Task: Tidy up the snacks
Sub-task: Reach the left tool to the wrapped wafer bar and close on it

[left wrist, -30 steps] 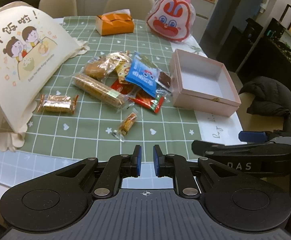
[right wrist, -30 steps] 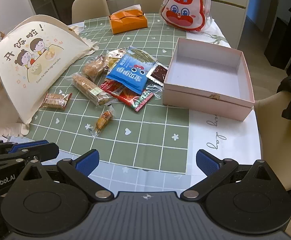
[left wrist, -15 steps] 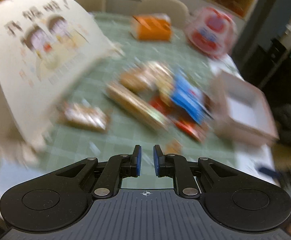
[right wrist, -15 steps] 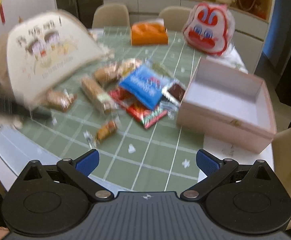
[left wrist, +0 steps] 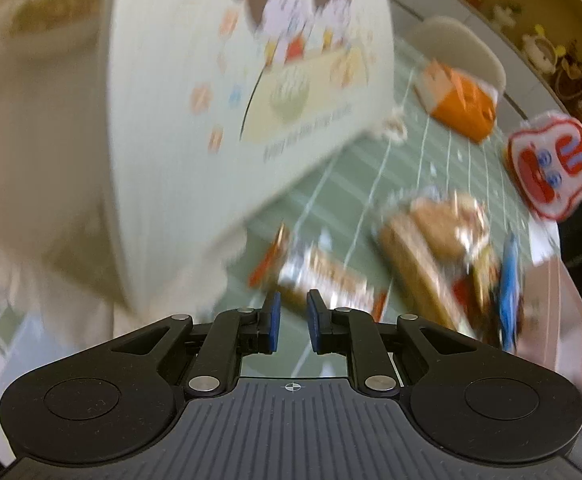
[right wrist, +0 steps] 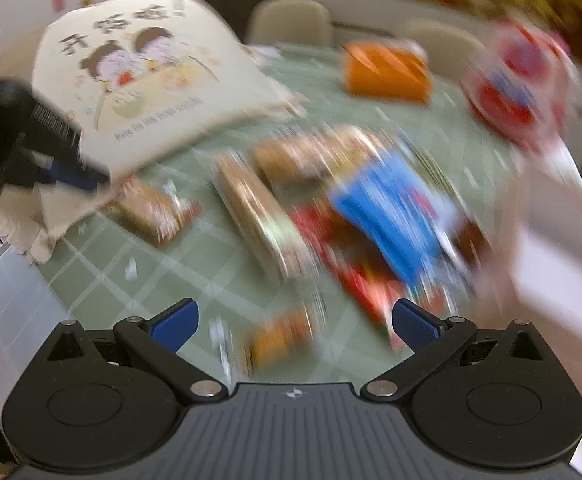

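Both views are blurred by motion. Several wrapped snacks lie in a heap on the green checked cloth: a blue packet (right wrist: 395, 208), a long biscuit pack (right wrist: 259, 216), a red packet (right wrist: 355, 276) and a small orange candy (right wrist: 279, 338). A small brown snack pack (left wrist: 323, 276) lies just beyond my left gripper (left wrist: 291, 320), whose jaws stand nearly closed with nothing between them. My right gripper (right wrist: 293, 320) is wide open and empty, low over the candy. The left gripper also shows at the left edge of the right wrist view (right wrist: 67, 168). The pink box (left wrist: 563, 320) is at the right.
A cream tote bag with a cartoon print (left wrist: 251, 100) stands close on the left. An orange tissue box (right wrist: 383, 68) and a red-and-white rabbit bag (left wrist: 551, 172) sit at the far side of the table. Chairs stand behind.
Both grippers have moved forward and down over the table, the left swinging left toward the tote bag and small snack pack. Jaw openings are unchanged.
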